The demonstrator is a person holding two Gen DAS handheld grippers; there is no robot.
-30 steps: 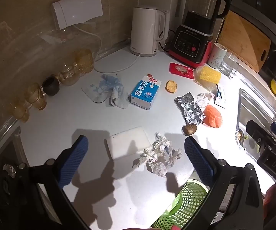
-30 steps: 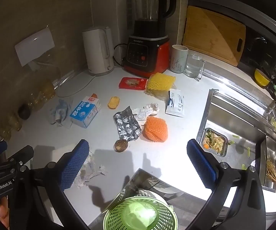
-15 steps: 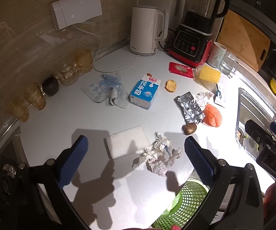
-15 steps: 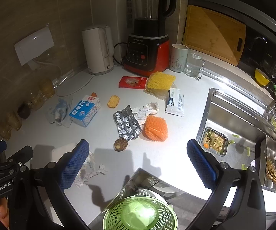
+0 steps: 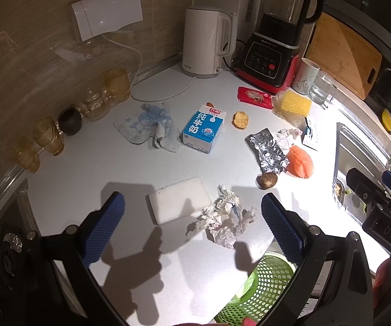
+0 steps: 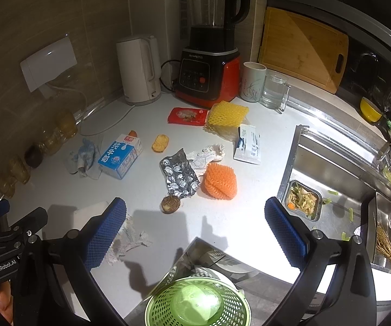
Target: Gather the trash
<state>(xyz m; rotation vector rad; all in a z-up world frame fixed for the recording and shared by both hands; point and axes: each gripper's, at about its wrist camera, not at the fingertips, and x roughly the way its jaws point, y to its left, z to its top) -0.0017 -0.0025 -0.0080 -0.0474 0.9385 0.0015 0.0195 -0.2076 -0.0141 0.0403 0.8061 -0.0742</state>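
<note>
Spanning a kitchen corner, the white countertop (image 6: 244, 225) meets a tiled wall and a steel sink (image 6: 328, 174) at right. A green mesh bin (image 6: 198, 301) stands below the counter edge, partly cut off. Left gripper (image 5: 192, 225) and right gripper (image 6: 195, 228) hover with jaws wide apart, empty. Litter lies scattered mid-counter: blue milk carton (image 5: 204, 127), white sponge block (image 5: 180, 203), crumpled tissue (image 5: 223, 217) beside it, silver foil wrapper (image 6: 179, 174), orange foam net (image 6: 220, 180).
</note>
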